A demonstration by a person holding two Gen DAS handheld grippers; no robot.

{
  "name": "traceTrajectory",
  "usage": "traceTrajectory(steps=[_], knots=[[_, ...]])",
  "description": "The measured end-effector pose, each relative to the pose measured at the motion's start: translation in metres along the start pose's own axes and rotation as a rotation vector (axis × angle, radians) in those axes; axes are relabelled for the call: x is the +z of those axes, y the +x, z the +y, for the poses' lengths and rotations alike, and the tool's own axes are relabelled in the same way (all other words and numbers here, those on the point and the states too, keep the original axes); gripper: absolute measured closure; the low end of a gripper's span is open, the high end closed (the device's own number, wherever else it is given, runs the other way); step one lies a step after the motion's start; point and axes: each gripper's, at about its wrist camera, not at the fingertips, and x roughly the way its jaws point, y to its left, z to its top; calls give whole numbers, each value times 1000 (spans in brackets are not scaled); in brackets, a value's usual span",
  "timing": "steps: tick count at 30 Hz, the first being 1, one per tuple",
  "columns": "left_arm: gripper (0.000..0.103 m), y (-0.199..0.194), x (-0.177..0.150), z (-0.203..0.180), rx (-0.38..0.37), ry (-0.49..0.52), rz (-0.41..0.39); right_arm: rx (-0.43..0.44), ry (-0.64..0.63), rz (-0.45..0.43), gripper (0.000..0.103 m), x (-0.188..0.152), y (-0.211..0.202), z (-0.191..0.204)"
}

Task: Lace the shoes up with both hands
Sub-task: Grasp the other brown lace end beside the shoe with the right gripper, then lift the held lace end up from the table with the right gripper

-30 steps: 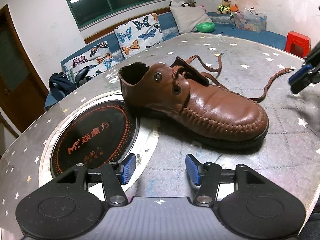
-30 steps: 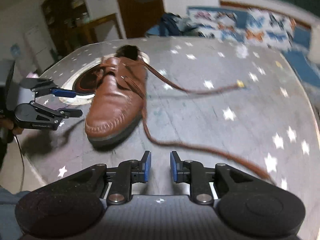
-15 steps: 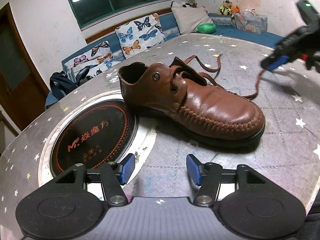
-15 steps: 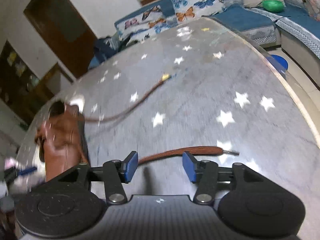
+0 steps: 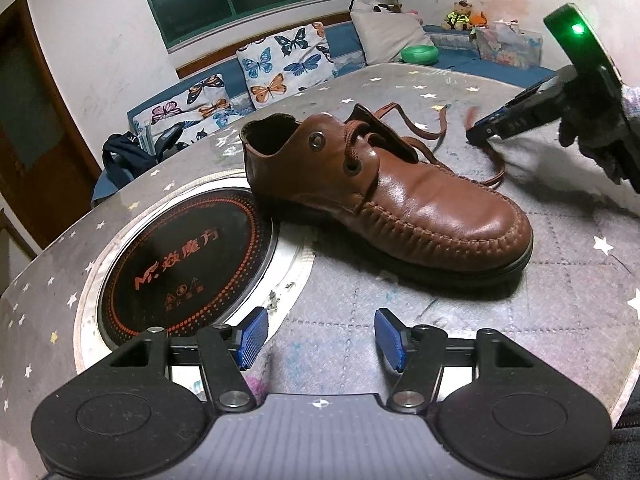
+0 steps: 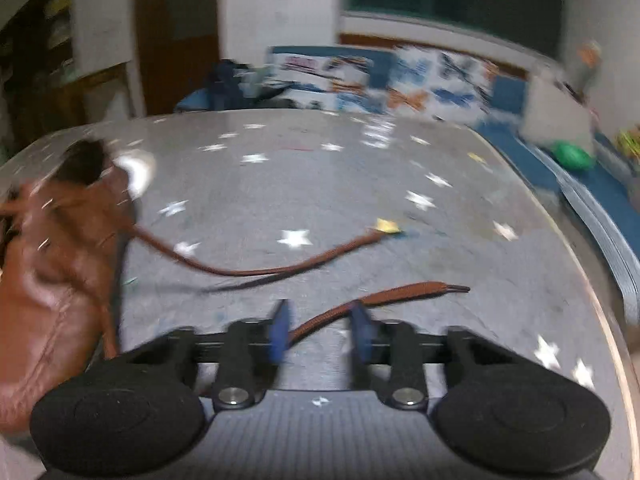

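Observation:
A brown leather shoe [image 5: 384,192] lies on its sole on the star-patterned table, toe to the right; it also shows blurred in the right wrist view [image 6: 60,264]. Two loose brown lace ends trail from it. My left gripper [image 5: 316,338] is open and empty in front of the shoe. My right gripper [image 6: 320,330] is open, and one lace end [image 6: 400,294] lies on the table between its fingers, tip pointing right. The other lace end [image 6: 300,258] lies farther out. In the left wrist view the right gripper [image 5: 492,124] is behind the shoe's toe, low over the lace [image 5: 494,164].
A round black induction hob [image 5: 180,256] is set into the table [image 5: 560,280] left of the shoe. The table's curved edge [image 6: 592,280] runs close on the right. A blue sofa with butterfly cushions [image 5: 276,68] stands behind the table.
My right gripper swung back toward the shoe and came down over the nearer lace end, jaws narrowing around it. The left gripper and the shoe have stayed put.

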Motion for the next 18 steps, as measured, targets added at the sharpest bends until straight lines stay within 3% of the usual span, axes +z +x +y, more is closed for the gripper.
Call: traceTrajectory(steps=[2, 6, 9, 13, 18], knots=[[41, 0, 0, 0, -2, 0, -3, 31, -76, 18, 99, 0, -4, 9], [41, -1, 0, 1, -7, 0, -7, 151, -257, 76, 100, -5, -23, 22], [41, 1, 0, 1, -5, -1, -3, 183, -314, 121, 99, -8, -34, 25], [41, 1, 2, 1, -7, -8, -6, 182, -238, 127, 85, -4, -34, 18], [41, -3, 3, 2, 0, -8, -13, 198, -23, 118, 74, 10, -19, -1]])
